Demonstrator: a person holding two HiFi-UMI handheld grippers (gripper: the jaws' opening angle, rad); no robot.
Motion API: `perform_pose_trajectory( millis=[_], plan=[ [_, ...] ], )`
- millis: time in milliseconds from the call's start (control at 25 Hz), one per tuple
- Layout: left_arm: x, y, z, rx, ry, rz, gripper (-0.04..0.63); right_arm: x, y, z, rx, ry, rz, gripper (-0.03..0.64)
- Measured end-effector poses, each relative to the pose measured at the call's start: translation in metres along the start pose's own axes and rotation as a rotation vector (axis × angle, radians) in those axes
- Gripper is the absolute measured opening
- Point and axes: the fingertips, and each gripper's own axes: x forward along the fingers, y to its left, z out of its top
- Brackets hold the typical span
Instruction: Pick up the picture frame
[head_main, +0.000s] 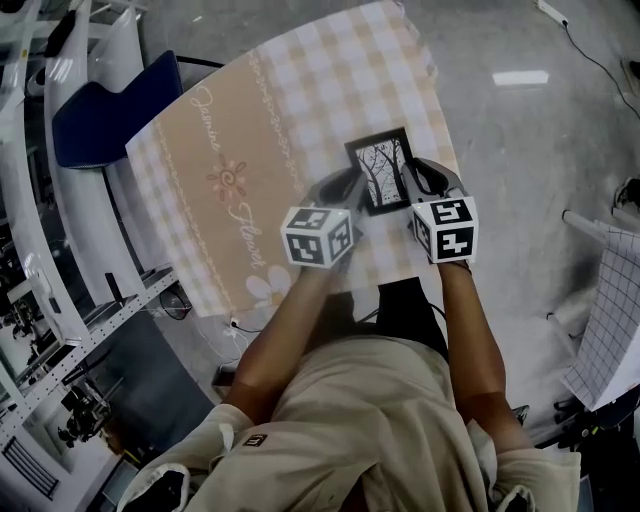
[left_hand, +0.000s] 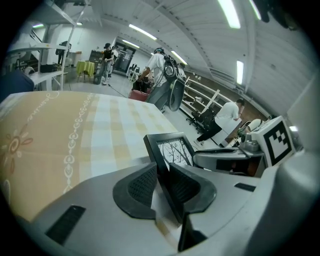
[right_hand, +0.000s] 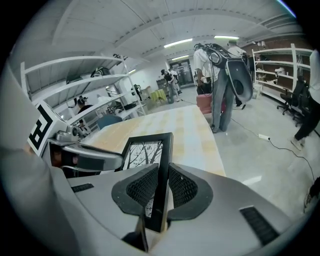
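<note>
A small black picture frame (head_main: 381, 168) with a bare-tree print sits at the near right of the table, held between both grippers. My left gripper (head_main: 350, 190) is shut on the frame's left edge; in the left gripper view that edge (left_hand: 159, 161) runs between the dark pads. My right gripper (head_main: 412, 182) is shut on the frame's right edge, and in the right gripper view the black frame (right_hand: 161, 172) stands clamped between the pads. Whether the frame still touches the cloth I cannot tell.
The table wears a beige checked cloth (head_main: 250, 150) with a flower and script print. A blue chair (head_main: 105, 110) stands at the far left beside white shelving (head_main: 60, 330). People stand on the grey floor beyond the table (right_hand: 220, 85).
</note>
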Motion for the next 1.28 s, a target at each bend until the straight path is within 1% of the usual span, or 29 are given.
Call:
perform_pose_trajectory(
  millis=[280,520,800,880,1080,1280],
  plan=[
    [-0.027,-0.007,0.020,0.034,-0.060,-0.019,0.077,-0.021,0.017,0.023,-0.024,-0.070,-0.031,0.072],
    [-0.063,-0.019,0.038,0.076,-0.122,-0.047,0.075,-0.051,0.041,0.045,-0.052,-0.139,-0.060,0.072],
    [-0.105,-0.021,0.073,0.112,-0.196,-0.078,0.075,-0.077,0.073,0.088,-0.093,-0.218,-0.085,0.072],
    [-0.121,-0.026,0.079,0.133,-0.225,-0.088,0.075,-0.090,0.083,0.096,-0.110,-0.253,-0.098,0.072],
    [-0.174,-0.045,0.078,0.181,-0.288,-0.109,0.075,-0.136,0.122,0.100,-0.133,-0.323,-0.108,0.072],
    [-0.218,-0.055,0.092,0.231,-0.357,-0.123,0.075,-0.167,0.153,0.120,-0.162,-0.405,-0.116,0.072]
  ],
)
